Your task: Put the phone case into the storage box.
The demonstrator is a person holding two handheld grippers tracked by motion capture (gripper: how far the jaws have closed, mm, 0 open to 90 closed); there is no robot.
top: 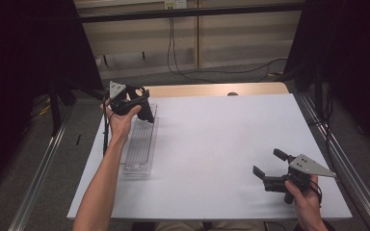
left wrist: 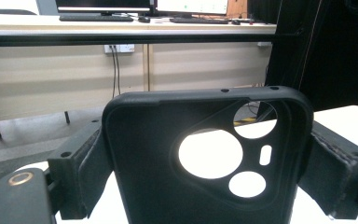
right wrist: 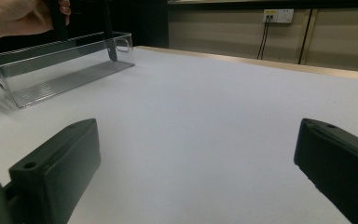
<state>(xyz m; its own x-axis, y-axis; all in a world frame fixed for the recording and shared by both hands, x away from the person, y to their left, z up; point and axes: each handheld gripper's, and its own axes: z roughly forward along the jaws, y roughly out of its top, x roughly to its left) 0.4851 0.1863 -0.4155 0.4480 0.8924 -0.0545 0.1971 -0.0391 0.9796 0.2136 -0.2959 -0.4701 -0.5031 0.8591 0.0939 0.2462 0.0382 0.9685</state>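
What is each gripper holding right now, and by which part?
The left gripper clamps a black phone case by its two long side edges, camera end up. The right gripper holds nothing.

Two tools are in play, one per hand: the left tool (top: 142,107) up at the far left corner of the surface (top: 212,144) and the right tool (top: 270,168) near its front right corner. There is one black phone case (left wrist: 205,158), clamped in the left tool, and its camera panel has four cut-outs, three round and one small slot. One clear plastic tray (top: 140,144) lies along the left edge of the surface.
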